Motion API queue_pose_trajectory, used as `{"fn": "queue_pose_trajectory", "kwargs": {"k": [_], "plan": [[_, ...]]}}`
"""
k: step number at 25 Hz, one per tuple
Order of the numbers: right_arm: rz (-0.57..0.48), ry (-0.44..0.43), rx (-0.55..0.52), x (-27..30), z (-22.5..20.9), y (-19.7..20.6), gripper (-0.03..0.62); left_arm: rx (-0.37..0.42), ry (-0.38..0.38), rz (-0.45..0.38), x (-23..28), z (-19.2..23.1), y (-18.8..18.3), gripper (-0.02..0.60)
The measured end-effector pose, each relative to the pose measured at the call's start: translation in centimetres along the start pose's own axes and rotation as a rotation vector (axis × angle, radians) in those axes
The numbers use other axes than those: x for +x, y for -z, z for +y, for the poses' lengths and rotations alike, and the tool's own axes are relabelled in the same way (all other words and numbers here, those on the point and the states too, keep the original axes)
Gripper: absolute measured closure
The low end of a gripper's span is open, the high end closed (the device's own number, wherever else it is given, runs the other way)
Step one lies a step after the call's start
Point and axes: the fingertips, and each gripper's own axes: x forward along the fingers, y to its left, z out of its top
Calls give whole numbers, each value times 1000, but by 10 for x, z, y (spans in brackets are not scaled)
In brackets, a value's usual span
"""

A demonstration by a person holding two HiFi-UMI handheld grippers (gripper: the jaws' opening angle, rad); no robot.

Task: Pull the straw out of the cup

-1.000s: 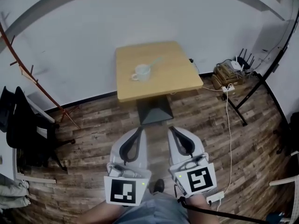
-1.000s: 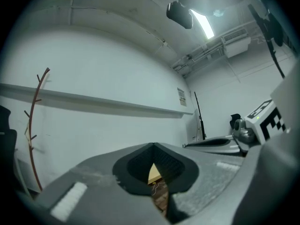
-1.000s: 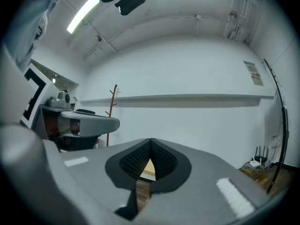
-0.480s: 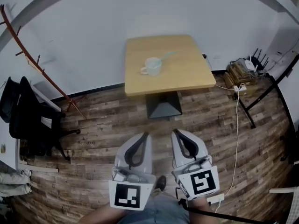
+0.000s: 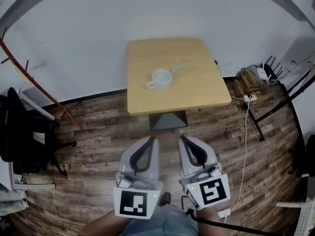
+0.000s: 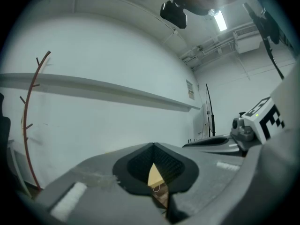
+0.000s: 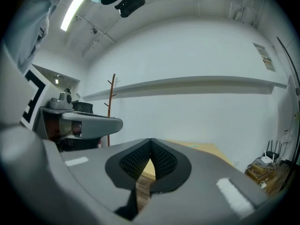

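Observation:
A white cup [image 5: 161, 79] with a handle stands on the square wooden table [image 5: 197, 90], and a pale teal straw [image 5: 179, 68] leans out of it to the upper right. My left gripper [image 5: 149, 139] and right gripper [image 5: 183, 139] are held side by side over the wooden floor, well short of the table. Both are shut with nothing between their pads. In the left gripper view the jaws of the left gripper [image 6: 153, 146] meet, and a sliver of table and cup [image 6: 156, 187] shows below them. In the right gripper view the right gripper [image 7: 151, 143] is shut, with the table [image 7: 206, 149] beyond it.
The table's dark pedestal base [image 5: 168, 120] stands on the floor just ahead of the grippers. A red-brown coat rack [image 5: 29, 80] and a black chair with clothes [image 5: 22, 132] are at the left. Cables, a router [image 5: 256, 73] and black stand legs [image 5: 275, 107] are at the right.
Both grippers and the head have come closer to the table, which now looks larger and nearer. The jaws of both stayed shut. The cup and straw have not moved on the table.

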Motion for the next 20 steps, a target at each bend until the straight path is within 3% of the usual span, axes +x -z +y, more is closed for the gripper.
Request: {"fn": "queue_pose_trajectory", "kwargs": {"k": [8, 20], "plan": [[-40, 43, -61, 65, -21, -34, 588, 9, 48, -77, 56, 47, -28, 571], [-23, 96, -116, 95, -44, -47, 586, -36, 91, -68, 97, 67, -22, 571]]}}
